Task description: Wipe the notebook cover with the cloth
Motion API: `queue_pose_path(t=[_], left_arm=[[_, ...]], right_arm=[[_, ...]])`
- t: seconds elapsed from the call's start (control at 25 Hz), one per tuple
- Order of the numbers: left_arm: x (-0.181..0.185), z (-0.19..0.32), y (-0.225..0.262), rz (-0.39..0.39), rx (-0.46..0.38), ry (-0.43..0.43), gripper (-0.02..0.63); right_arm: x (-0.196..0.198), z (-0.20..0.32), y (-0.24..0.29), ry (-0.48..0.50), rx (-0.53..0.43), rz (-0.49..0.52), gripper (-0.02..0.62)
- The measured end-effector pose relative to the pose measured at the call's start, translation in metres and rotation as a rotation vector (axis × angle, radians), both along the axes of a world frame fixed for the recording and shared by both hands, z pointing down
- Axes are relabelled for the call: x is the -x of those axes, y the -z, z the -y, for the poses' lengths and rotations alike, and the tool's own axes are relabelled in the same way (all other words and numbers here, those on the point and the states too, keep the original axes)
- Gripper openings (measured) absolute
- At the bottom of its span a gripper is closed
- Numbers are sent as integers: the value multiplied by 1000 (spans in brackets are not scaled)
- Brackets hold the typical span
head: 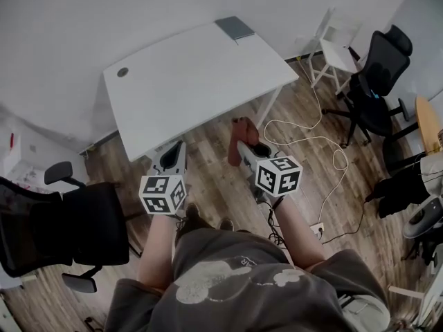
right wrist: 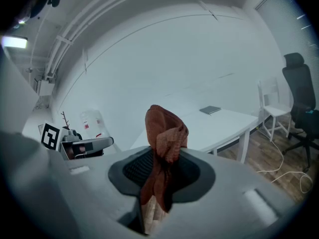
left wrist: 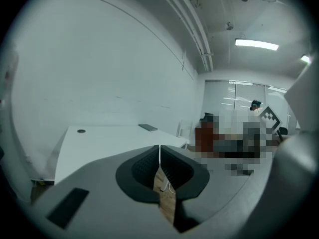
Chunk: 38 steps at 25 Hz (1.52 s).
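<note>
The notebook point(head: 234, 27) lay flat at the far corner of the white bench point(head: 187, 75), close to both edges there; it was too small in every view for any detail of the cover to be read. The cloth point(right wrist: 164, 133), rust-red and bunched, was clamped in the right tongs point(head: 243, 149). Its upper folds stood above the tips, and its lower end was lost in the shadow between the pads. The left tongs point(left wrist: 159, 158) were pressed together with nothing between them. Both tongs were held over the wooden floor point(head: 208, 185), short of the bench's near edge and well apart from the notebook. The bench top between was bare apart from a round grommet point(head: 122, 71). A white cable point(head: 311, 140) trailed across the floor to the right, and a black chair point(head: 76, 230) stood to the left.
</note>
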State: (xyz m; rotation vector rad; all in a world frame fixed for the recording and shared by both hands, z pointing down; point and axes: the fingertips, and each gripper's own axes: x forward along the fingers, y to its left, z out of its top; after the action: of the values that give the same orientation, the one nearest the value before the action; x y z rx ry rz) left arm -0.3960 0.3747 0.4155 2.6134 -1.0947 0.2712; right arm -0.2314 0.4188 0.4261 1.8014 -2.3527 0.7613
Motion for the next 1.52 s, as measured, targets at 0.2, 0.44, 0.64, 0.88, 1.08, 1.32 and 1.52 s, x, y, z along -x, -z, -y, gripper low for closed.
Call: queue_pose_path(t=[0.2,0.44,0.64,0.88,1.08,1.32,1.52], left_arm=[[-16,-13,-5,-1,-6,-12,6],[-39,6,-17,28,3,-28,6],[-57,34,-26,22,16,-40,6],[-80,84,-36,29,15,-54,6],[-102,128,-43,21,47,-71,6],[-130,186,-43,21,76,-99,6],[-150,225,-43,17,94,-124,6]], right_arm=[[-18,-11,-12,-22,27,10,104],[-47,-6,-19,-52,34,-12,104],[-69,13,-21,-76,35,-31,104],[-95,48,-35,-91,75,-48,104],[-119,90,-38,-120,96,-34,106],[-147,139,-34,-152,113,-31,106],[-166,174,-34,-180,130,-25,106]])
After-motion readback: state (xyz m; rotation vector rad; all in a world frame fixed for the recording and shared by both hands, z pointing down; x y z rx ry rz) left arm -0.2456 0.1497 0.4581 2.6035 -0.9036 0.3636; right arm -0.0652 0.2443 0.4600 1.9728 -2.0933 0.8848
